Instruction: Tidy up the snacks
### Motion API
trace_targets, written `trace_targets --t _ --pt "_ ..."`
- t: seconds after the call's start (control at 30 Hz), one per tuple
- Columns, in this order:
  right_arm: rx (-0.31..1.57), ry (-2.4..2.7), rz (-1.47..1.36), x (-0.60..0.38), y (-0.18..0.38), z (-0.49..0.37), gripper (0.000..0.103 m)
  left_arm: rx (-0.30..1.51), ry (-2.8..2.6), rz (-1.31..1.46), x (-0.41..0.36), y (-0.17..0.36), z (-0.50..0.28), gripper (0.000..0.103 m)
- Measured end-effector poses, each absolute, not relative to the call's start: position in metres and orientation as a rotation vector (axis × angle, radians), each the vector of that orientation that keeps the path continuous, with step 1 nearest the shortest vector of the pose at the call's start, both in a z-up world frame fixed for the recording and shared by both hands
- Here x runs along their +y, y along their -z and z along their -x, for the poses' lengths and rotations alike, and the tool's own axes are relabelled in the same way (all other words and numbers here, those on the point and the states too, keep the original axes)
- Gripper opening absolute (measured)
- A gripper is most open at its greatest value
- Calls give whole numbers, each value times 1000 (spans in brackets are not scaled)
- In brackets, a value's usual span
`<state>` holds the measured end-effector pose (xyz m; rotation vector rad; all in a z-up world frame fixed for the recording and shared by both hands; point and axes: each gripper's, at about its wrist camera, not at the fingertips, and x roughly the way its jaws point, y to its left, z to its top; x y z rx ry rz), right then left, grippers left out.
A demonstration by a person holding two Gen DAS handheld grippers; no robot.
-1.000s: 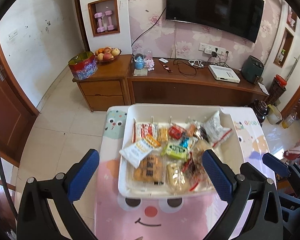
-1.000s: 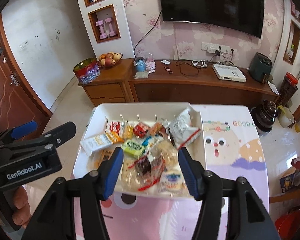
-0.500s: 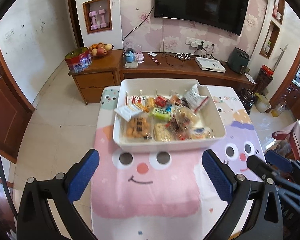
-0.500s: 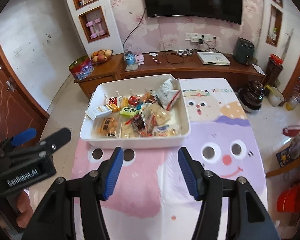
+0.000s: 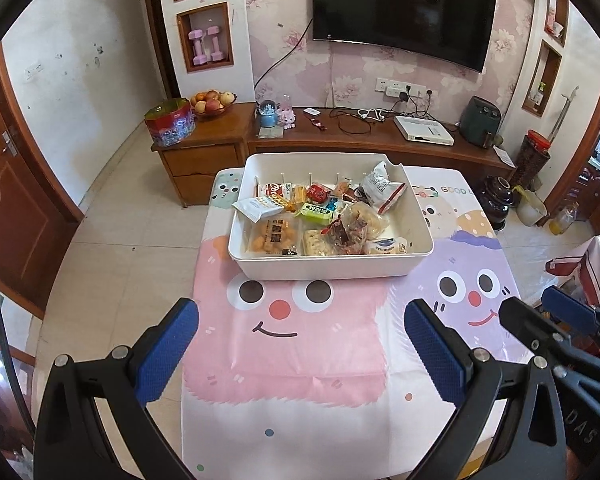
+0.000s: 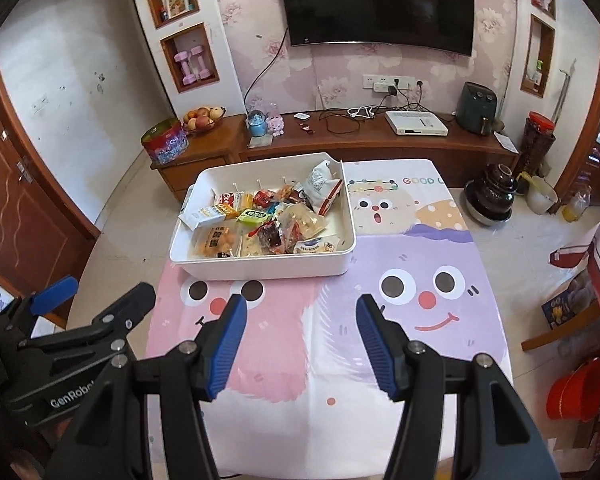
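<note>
A white rectangular bin (image 5: 324, 270) (image 6: 260, 270) full of wrapped snacks (image 5: 320, 220) (image 6: 268, 220) sits at the far half of a table with a pink and purple cartoon cloth (image 5: 300, 344) (image 6: 340, 320). My left gripper (image 5: 300, 344) hangs open over the pink face, well short of the bin, with nothing between its blue pads. My right gripper (image 6: 300, 344) stands open and empty too, over the near part of the cloth. Each gripper shows at the edge of the other's view: the right gripper (image 5: 548, 320) at the right edge, the left gripper (image 6: 96, 304) at the left edge.
Behind the table runs a wooden TV cabinet (image 5: 380, 144) with a fruit bowl (image 5: 212, 104), a red tin (image 5: 170, 122), cables and a white box (image 5: 424, 132). A brown door (image 5: 16, 208) is at left. A dark pot (image 6: 488, 200) and a red bucket (image 6: 576, 390) stand on the floor at right.
Both grippers have drawn back from over the bin toward the near table edge and risen slightly; the bin now looks smaller and farther. Neither jaw opening changed.
</note>
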<state>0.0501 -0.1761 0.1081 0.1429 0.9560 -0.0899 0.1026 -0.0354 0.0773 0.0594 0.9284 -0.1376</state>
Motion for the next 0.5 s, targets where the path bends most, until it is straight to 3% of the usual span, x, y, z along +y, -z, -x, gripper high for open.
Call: trace_targets --t 0.5 --pt "987 52 -163 -182 -103 -41 58 979 103 -73 -38 -73 -93 102"
